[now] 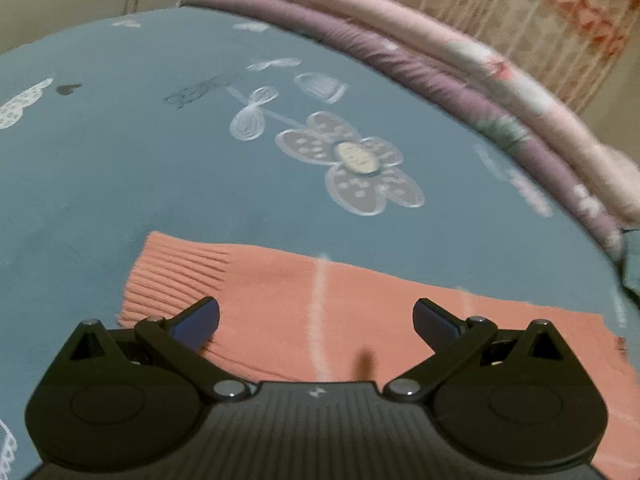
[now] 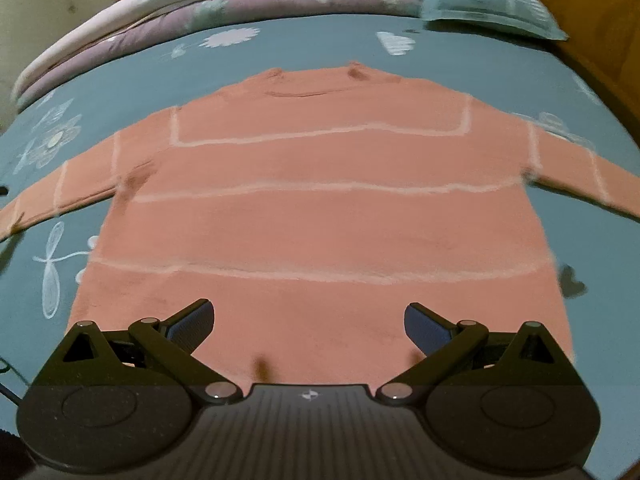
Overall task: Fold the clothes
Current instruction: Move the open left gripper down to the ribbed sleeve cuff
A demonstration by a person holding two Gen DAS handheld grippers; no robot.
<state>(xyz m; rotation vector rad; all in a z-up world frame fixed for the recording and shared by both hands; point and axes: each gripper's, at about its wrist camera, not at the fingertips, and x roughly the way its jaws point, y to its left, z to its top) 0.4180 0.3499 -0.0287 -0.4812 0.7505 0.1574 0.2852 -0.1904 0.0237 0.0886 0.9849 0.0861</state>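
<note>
A salmon-pink sweater (image 2: 320,208) with thin pale stripes is laid flat on a blue-grey bedsheet (image 2: 460,64) printed with white flowers, its collar at the far side and both sleeves spread out to left and right. One ribbed cuff (image 1: 176,280) is seen in the left wrist view. The right gripper (image 2: 307,322) is held over the near hem, its jaws spread wide and empty. The left gripper (image 1: 316,320) is held over the sleeve, likewise spread wide. Folded pink and purple quilts (image 1: 460,76) are stacked along the far edge, with a teal pillow (image 2: 488,0) at the far right.
</note>
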